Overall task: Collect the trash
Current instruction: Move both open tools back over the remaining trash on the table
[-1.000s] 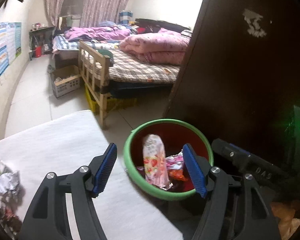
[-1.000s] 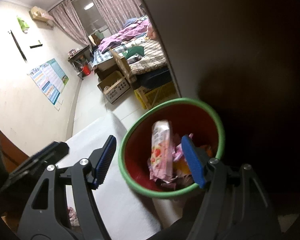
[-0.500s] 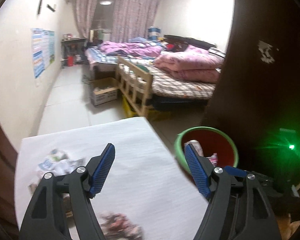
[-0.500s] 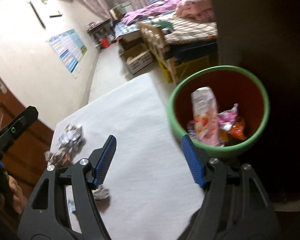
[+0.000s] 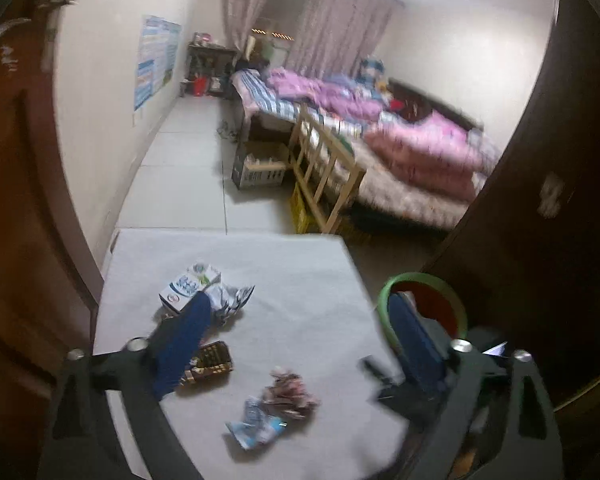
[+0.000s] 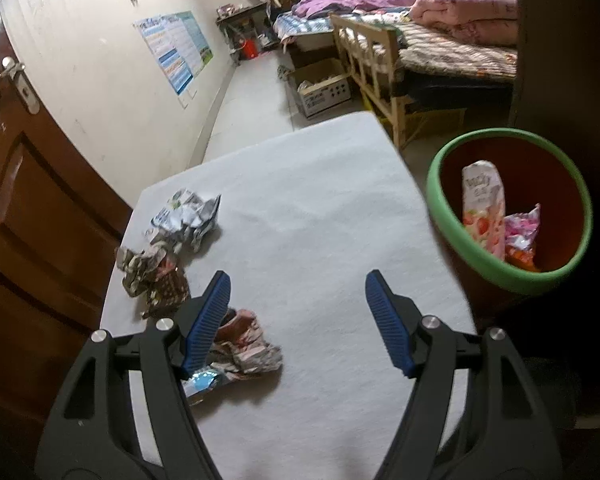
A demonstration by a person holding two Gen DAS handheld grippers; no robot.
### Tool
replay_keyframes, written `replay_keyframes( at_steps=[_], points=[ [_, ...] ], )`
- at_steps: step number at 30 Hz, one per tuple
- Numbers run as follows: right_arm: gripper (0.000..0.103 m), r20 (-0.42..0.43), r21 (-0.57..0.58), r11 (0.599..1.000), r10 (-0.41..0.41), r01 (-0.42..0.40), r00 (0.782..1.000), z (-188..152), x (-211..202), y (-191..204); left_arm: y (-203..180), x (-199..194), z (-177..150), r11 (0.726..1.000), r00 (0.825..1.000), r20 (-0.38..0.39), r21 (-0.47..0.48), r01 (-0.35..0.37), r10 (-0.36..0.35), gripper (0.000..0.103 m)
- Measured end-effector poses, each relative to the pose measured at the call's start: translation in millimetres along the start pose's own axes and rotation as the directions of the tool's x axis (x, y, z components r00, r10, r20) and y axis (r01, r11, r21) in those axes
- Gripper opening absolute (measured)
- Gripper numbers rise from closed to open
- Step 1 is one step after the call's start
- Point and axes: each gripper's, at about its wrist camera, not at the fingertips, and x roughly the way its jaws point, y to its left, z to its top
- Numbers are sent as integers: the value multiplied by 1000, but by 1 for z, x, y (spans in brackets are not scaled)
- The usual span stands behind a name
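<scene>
Several crumpled wrappers lie on a white-covered table (image 6: pixel 320 208): a silver-white pile (image 6: pixel 188 218), a brown wrapper (image 6: pixel 156 276) and a pink-and-blue wrapper (image 6: pixel 240 354). In the left wrist view they show as a carton (image 5: pixel 188 286), a brown wrapper (image 5: pixel 208 364) and a pink-blue wrapper (image 5: pixel 276 408). A green-rimmed red bin (image 6: pixel 512 208) right of the table holds a strawberry pouch (image 6: pixel 484 208) and other wrappers; it also shows in the left wrist view (image 5: pixel 424 308). My right gripper (image 6: pixel 300 324) is open above the table, its left finger over the pink wrapper. My left gripper (image 5: pixel 300 344) is open and empty.
A wooden door (image 6: pixel 32 200) stands left of the table. A dark cabinet (image 5: pixel 540 200) rises at the right behind the bin. Beyond the table are a tiled floor, a cardboard box (image 6: pixel 324 88) and a wooden-framed bed (image 6: pixel 440 40).
Both grippers have swung left and back from over the bin to over the table. The wrappers on the table have come into view. Both stay open.
</scene>
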Motion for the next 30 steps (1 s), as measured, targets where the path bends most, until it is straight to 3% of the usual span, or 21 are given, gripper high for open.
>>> replay_keyframes(
  at_steps=[3,6,9,13,17,26,30],
  points=[
    [68,-20,-24,1000,4,-5,1000,-4,6,9,-6,-55,22,998,995,93,-47,29,-25,95],
    [68,-33,-46,999,5,-6,999,-7,12,17,-11,-86,35,994,987,133,-63,94,-85,95],
    [68,-49,-47,999,11,-14,999,-8,19,20,-19,-102,45,990,984,151,-89,111,-96,95],
    [68,-59,-53,999,10,-13,998,-9,24,20,-21,-107,47,991,979,187,-91,100,-82,95],
    [68,-67,-45,999,10,-13,998,-8,27,17,-7,-94,47,970,989,114,-217,113,-90,95],
    [68,-77,-24,999,21,-23,997,-11,32,10,-4,-82,44,953,985,95,-255,162,-142,95],
    [68,-71,-21,1000,16,-17,997,-11,32,8,-5,-84,39,950,976,135,-237,201,-173,95]
  ],
)
